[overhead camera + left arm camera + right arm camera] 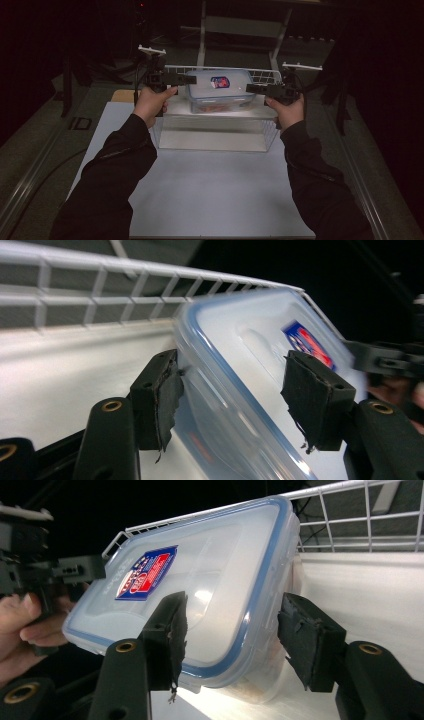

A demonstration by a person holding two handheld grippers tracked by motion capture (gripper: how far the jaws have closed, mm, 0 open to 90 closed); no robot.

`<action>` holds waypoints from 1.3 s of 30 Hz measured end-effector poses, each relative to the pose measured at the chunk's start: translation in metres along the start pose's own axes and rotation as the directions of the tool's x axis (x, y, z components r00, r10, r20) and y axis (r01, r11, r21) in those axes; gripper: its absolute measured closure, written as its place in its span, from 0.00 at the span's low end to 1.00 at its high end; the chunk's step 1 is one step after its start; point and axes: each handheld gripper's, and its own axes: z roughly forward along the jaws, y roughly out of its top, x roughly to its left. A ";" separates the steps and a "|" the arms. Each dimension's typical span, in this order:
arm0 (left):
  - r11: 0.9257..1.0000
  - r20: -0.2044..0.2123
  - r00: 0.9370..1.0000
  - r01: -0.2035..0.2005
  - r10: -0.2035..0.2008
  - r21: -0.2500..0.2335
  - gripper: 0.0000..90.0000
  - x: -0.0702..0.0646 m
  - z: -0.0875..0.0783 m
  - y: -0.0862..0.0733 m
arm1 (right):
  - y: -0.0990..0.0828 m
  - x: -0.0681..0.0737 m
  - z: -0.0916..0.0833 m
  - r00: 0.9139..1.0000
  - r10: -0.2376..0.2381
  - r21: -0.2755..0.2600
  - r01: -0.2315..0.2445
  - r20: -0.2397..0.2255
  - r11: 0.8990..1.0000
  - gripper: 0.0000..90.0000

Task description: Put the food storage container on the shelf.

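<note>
A clear plastic container point(218, 90) with a blue-rimmed lid and a red and blue label lies inside a white wire basket point(260, 75). I cannot tell whether it rests on the basket floor. My left gripper point(192, 79) points at its left end and my right gripper point(248, 88) at its right end. In the left gripper view the container point(240, 340) lies between the wide-apart jaws of the left gripper point(230, 390), and one pad point(160, 395) touches its rim. In the right gripper view the right gripper point(230, 630) is open around the container's point(210, 570) near corner.
The basket stands at the far end of a white sheet point(210, 190) on the table, with its rim point(100, 305) point(350, 515) close behind the container. A metal frame point(202, 30) rises behind it. A tan board point(122, 95) lies at the sheet's far left corner.
</note>
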 end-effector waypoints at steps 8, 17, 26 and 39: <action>0.996 0.003 0.997 -0.071 0.072 -0.059 0.38 -0.006 -0.018 -0.003 | -0.003 0.011 -0.010 0.997 -0.072 -0.026 0.073 0.025 0.997 0.45; 0.961 -0.043 0.965 -0.261 0.258 -0.086 0.15 -0.024 -0.037 -0.024 | -0.016 0.041 -0.026 0.983 -0.186 -0.053 0.186 -0.002 0.981 0.46; 0.932 -0.043 0.948 -0.318 0.316 -0.174 0.01 -0.031 -0.061 -0.059 | -0.048 0.066 -0.014 0.950 -0.303 -0.008 0.303 -0.070 0.953 0.82; 0.920 -0.043 0.934 -0.357 0.355 -0.161 0.00 -0.035 -0.061 -0.125 | -0.064 0.071 0.034 0.938 -0.338 0.053 0.342 -0.074 0.938 1.00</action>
